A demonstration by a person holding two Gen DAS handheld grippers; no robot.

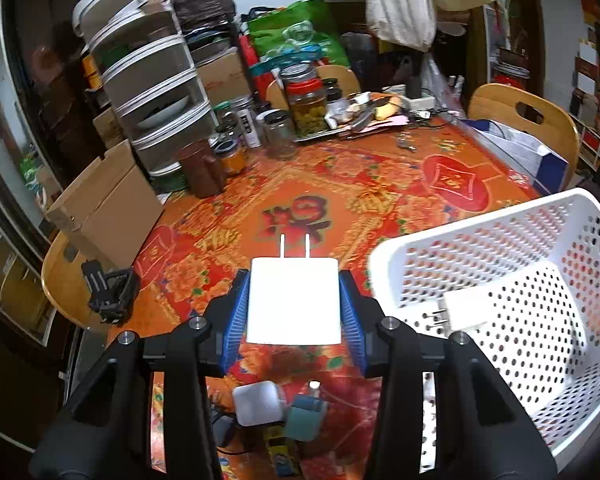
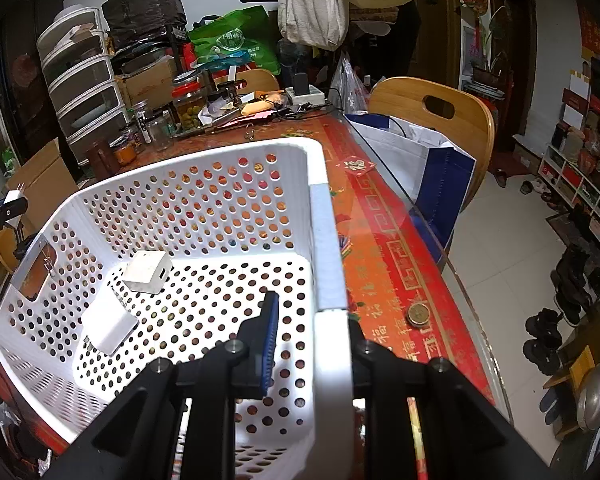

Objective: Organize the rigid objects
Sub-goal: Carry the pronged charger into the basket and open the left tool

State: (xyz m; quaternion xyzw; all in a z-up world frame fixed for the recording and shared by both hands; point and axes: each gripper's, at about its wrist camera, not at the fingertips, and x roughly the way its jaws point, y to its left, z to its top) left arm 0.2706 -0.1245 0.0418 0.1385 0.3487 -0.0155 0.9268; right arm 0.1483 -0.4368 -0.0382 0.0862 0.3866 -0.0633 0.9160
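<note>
My left hand-held gripper (image 1: 295, 304) is closed on a white plug charger (image 1: 293, 300), its blue ribbed pads pressing both flat sides. The charger's 2 metal prongs point away from me, and it hangs above the worktop (image 1: 292, 184), which is covered in a red and orange patterned cloth. Just to its right stands a white perforated basket (image 1: 480, 240).

My right hand-held gripper (image 2: 312, 332) is clamped on the basket's right wall, 1 finger inside and 1 outside, gripping the rim (image 2: 326, 240). Inside the basket lie 2 more white chargers: a square one (image 2: 147, 271) near the far side and a second one (image 2: 109, 325) just in front of it, close but I cannot tell if they touch.

Below my left hand-held gripper, on the worktop, sit a small white adapter (image 1: 258, 403) and a teal adapter (image 1: 306, 418) side by side.
</note>
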